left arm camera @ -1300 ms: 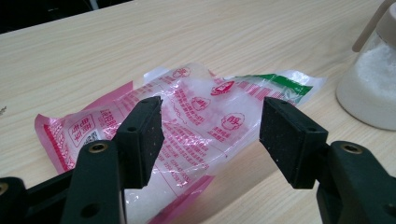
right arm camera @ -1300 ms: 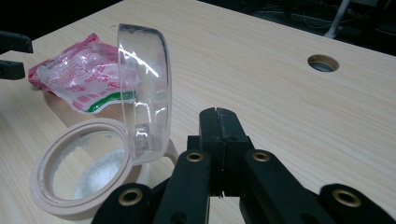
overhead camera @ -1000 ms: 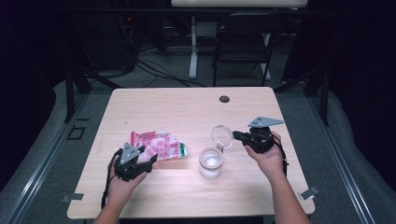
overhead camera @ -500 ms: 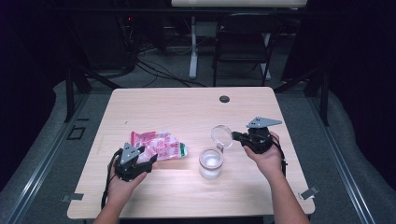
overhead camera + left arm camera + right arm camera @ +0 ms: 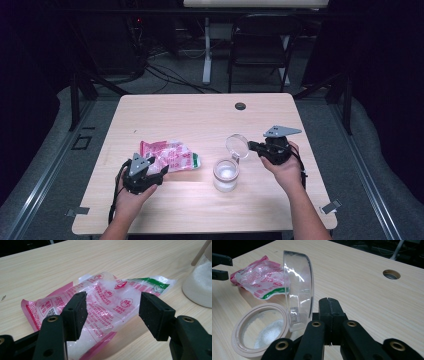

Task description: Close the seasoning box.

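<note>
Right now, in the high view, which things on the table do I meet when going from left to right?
left gripper → pink bag → open jar → clear lid → right gripper

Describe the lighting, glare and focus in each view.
High view: table lit, surroundings nearly black, overall soft. Left gripper view: glare on the pink plastic bag; the left gripper pads close and slightly soft. Right gripper view: bright highlights on the clear lid; the right gripper near and blurred.
</note>
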